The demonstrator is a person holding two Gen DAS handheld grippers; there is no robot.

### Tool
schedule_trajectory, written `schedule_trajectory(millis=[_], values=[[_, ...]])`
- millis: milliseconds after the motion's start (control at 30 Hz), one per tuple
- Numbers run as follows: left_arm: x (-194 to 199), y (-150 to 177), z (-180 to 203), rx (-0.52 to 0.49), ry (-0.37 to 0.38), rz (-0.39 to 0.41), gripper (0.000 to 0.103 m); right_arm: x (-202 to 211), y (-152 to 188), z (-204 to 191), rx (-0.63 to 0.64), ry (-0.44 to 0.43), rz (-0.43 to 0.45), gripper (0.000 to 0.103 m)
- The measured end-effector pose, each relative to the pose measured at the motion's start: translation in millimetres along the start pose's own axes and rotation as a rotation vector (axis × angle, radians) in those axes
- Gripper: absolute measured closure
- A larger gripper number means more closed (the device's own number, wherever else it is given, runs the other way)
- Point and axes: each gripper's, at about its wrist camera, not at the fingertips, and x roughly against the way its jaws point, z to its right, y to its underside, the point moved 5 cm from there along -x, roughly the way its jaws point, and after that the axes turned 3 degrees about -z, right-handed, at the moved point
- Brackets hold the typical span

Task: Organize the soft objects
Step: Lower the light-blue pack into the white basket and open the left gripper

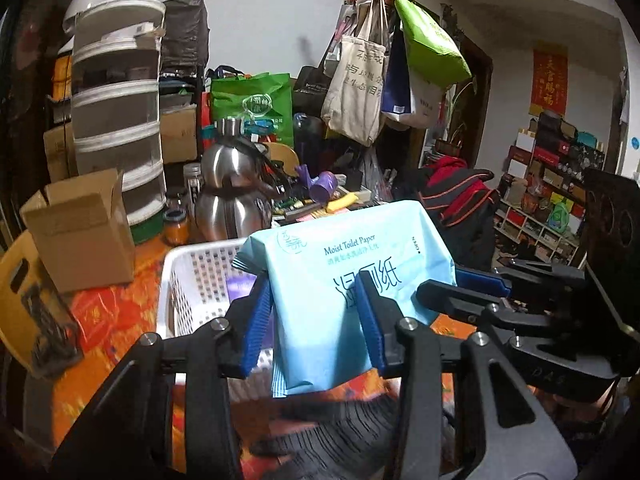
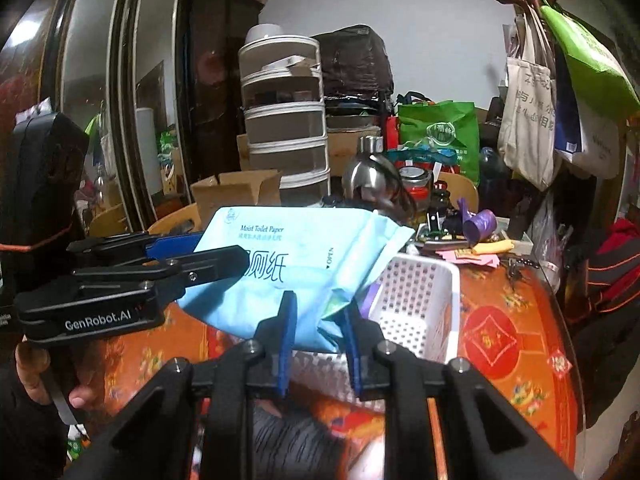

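Cluttered room, orange-red counter (image 2: pixel 516 320): both the left tongs (image 1: pixel 316 320) and right tongs (image 2: pixel 318 334) grip one blue wet-wipe pack (image 1: pixel 340 280) above a white basket (image 2: pixel 416 300)

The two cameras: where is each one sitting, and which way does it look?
Left wrist: sits on the left tool, looking along its fingers at the blue wipes pack above the white basket; the right tool reaches in.
Right wrist: sits on the right tool, facing the same pack; the left tool and a hand show.
Shared: pack, basket, steel kettle.
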Motion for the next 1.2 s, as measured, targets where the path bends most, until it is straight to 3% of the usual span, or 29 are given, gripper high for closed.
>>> schedule_trajectory(millis=[167, 400, 667, 1000, 1100, 1167, 1200], values=[[-38.2, -16.8, -15.9, 0.009, -0.013, -0.036, 0.064, -28.5, -19.6, 19.7, -0.022, 0.006, -0.015, 0.082], [-99.2, 8.2, -49.7, 0.065, -0.017, -0.116, 0.064, -89.2, 0.0, 32.8, -0.055, -0.017, -0.092, 0.082], [-128.8, 34.8, -72.1, 0.108, -0.035, -0.156, 0.064, -125.5, 15.3, 27.4, -0.023, 0.009, -0.156, 0.083], [-141.4, 41.3, -78.0, 0.114, -0.08, -0.185, 0.063, -143.8, 26.9, 30.4, -0.027, 0.012, -0.221, 0.082], [-133.9, 38.7, -80.3, 0.107, -0.066, -0.164, 0.056, -141.8, 29.6, 33.4, -0.028, 0.045, -0.243, 0.07], [-126.0, 36.7, -80.6, 0.099, -0.075, -0.149, 0.05, -135.6, 29.7, 39.4, -0.054, 0.051, -0.236, 0.048], [-121.8, 36.4, -80.3, 0.099, -0.073, -0.139, 0.045, -130.3, 28.6, 43.6, -0.074, 0.053, -0.22, 0.044]])
